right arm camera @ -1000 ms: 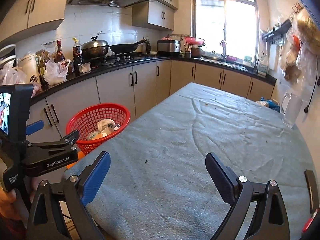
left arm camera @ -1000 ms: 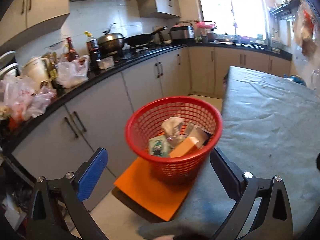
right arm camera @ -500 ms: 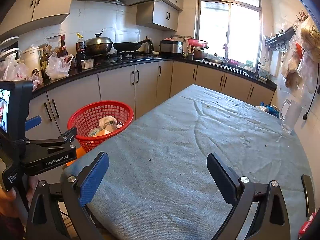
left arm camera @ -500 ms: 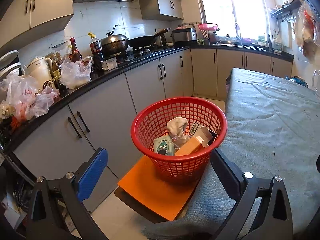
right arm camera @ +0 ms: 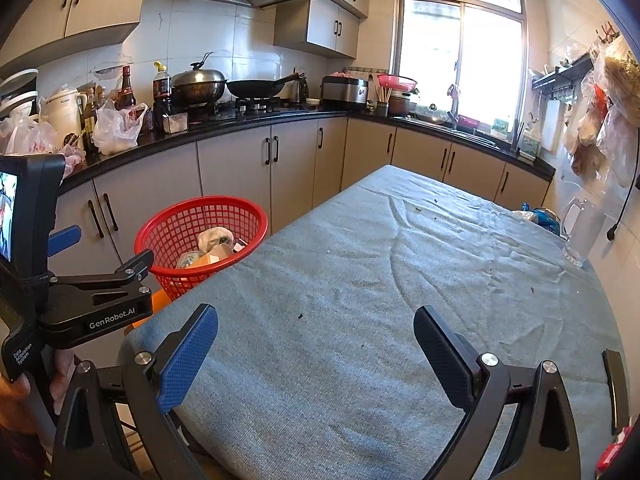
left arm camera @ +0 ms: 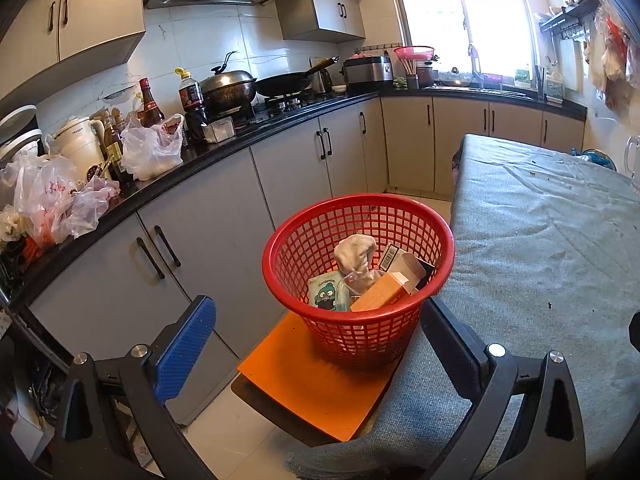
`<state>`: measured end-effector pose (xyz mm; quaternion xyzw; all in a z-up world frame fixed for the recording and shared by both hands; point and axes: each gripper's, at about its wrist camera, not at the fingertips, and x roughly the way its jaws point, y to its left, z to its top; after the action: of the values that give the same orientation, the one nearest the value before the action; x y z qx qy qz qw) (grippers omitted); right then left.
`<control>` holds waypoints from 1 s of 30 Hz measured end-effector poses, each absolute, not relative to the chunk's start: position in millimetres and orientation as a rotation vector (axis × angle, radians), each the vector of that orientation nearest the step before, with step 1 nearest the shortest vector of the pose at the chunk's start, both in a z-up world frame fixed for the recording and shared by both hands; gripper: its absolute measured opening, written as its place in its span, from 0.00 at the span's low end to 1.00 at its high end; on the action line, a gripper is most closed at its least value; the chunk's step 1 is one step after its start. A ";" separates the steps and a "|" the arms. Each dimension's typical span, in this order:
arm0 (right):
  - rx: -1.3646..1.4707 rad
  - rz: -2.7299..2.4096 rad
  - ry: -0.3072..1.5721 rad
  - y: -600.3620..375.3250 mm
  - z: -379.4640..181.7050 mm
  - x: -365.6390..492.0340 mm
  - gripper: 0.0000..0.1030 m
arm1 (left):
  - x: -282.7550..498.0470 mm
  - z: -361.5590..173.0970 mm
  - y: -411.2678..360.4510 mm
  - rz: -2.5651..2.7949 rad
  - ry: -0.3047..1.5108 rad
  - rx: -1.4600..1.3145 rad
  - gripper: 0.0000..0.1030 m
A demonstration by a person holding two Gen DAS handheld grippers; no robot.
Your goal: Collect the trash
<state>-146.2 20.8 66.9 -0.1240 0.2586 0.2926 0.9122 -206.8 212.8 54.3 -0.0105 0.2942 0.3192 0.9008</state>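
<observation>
Jaws wide on both grippers, gripping nothing; red basket (left arm camera: 357,280) with trash ahead of left jaws.

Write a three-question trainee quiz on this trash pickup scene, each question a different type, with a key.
1. True or false: the left claw is shut on a piece of trash.
2. What does the red basket stand on? A) the grey tablecloth B) an orange seat C) the black counter
3. Fill in: the clear glass mug stands on the table's far ____ side, seen from the right wrist.

Key: 1 false, both claws (right) are open and empty; 2 B; 3 right.
</observation>
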 end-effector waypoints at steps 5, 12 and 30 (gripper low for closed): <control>-0.260 0.603 0.538 22.0 65.4 -147.1 0.97 | -206.7 55.1 212.8 0.662 0.610 -0.021 0.99; -0.260 0.603 0.541 22.7 65.0 -147.0 0.97 | -205.6 54.3 214.6 0.663 0.608 -0.019 0.99; -0.270 0.603 0.548 22.8 61.1 -146.8 0.97 | -206.3 54.3 215.5 0.664 0.608 -0.020 0.99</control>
<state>-146.8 22.8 61.1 -0.1308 0.2656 0.2922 0.9094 -206.3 215.5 54.3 -0.0096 0.2939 0.3209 0.9003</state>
